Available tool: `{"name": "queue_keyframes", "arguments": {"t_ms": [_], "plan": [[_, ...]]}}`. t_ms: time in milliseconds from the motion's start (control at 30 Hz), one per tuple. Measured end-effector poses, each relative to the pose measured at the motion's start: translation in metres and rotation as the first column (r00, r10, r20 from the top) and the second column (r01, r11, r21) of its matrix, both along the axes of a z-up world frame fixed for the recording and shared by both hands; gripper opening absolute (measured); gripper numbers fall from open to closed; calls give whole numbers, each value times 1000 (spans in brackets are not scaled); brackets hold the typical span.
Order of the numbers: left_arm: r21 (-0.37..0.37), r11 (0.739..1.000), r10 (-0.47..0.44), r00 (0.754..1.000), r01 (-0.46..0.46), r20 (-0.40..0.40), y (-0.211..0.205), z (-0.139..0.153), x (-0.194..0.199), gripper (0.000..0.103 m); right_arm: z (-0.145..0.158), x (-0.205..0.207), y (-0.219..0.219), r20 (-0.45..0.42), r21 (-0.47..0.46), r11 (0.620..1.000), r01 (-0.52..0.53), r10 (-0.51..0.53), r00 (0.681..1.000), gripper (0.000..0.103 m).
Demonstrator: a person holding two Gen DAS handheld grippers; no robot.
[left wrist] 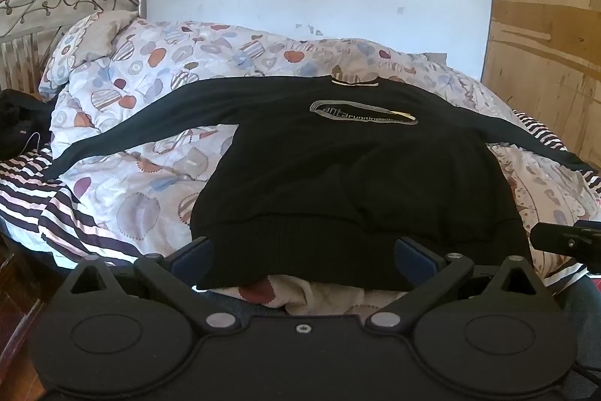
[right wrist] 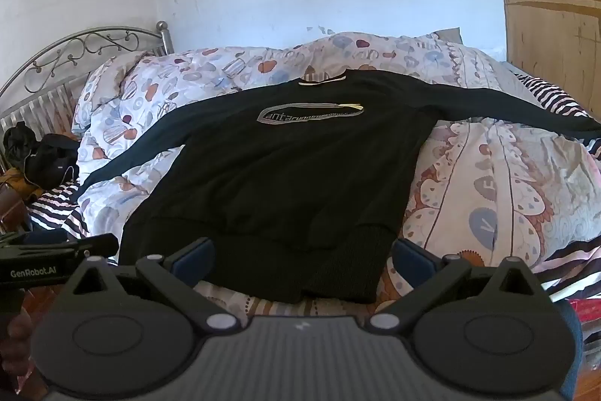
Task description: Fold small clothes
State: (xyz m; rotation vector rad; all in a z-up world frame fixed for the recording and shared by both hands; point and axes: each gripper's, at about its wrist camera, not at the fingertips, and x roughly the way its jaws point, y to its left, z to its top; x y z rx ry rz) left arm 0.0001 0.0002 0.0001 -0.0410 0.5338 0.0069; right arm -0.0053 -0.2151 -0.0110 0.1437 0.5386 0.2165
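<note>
Black sweatshirt (left wrist: 338, 175) lies flat, sleeves spread, on patterned duvet (left wrist: 150, 175). Left gripper (left wrist: 304, 250) & right gripper (right wrist: 304, 250): both released, jaws wide, hovering at hem, nothing grasped.

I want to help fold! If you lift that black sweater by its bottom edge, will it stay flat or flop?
Probably flop: the black sweater drapes over the lumpy duvet. Its long sleeves would likely dangle. The thick ribbed hem should give some grip.

I get bright, even daylight on both feeds; fisheye bends the edges, corners vignette black, focus slightly soft.
</note>
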Motion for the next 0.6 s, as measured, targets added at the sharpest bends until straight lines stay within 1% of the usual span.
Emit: {"name": "queue_keyframes", "arguments": {"t_ms": [600], "plan": [[0,1000,0,1000,0,-6,0,0,0,102,-2,1,0,-4,1,1000,1,-1,1000,103]]}}
